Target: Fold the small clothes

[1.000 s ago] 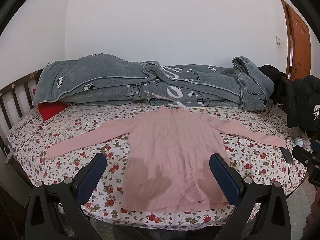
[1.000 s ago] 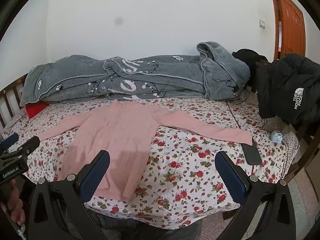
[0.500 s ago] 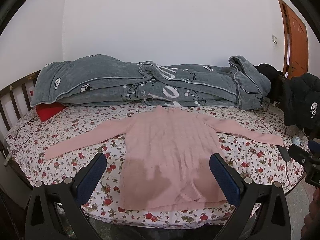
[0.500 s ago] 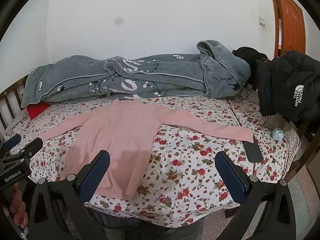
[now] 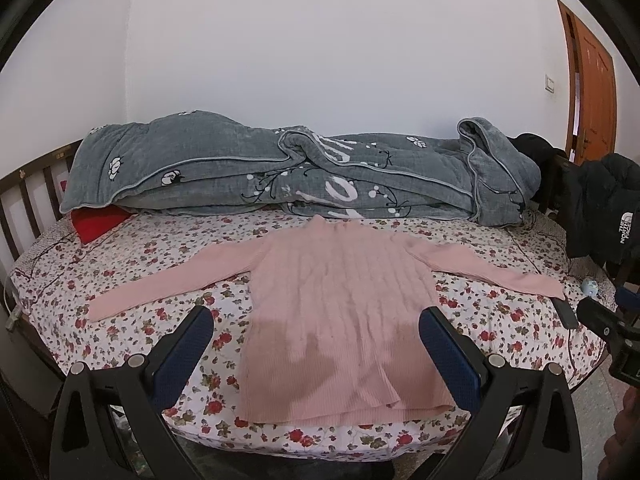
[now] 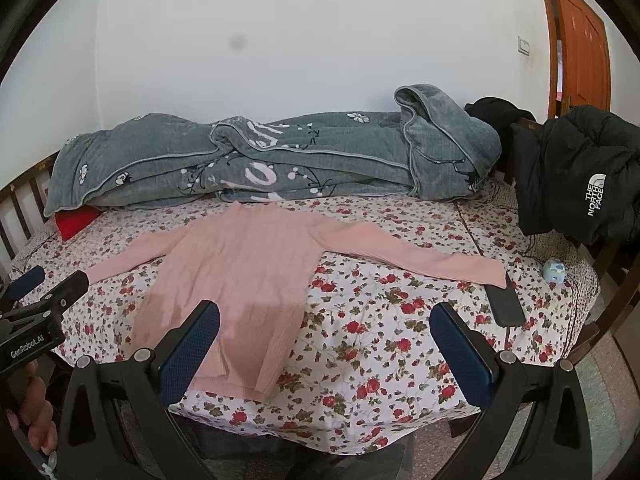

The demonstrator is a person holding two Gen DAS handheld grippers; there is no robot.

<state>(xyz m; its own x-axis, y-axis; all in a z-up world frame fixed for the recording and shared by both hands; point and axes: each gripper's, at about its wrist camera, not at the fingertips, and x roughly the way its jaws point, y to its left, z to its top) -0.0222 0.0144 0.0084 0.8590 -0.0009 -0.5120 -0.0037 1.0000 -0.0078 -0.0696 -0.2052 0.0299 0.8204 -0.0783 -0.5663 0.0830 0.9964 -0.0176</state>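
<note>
Both grippers hang at the near edge of the bed, jaws spread wide and holding nothing: the left gripper (image 5: 316,344) over the sweater's hem, the right gripper (image 6: 326,340) off to its side. The pink sweater (image 5: 340,312) lies flat on the floral bedsheet (image 6: 380,320), sleeves outstretched. A black phone (image 6: 505,304) lies just beside the right cuff. A grey quilt (image 6: 280,164) is bundled along the wall.

Left hand-held gripper (image 5: 316,344) and right hand-held gripper (image 6: 326,340) hover, jaws spread wide.
</note>
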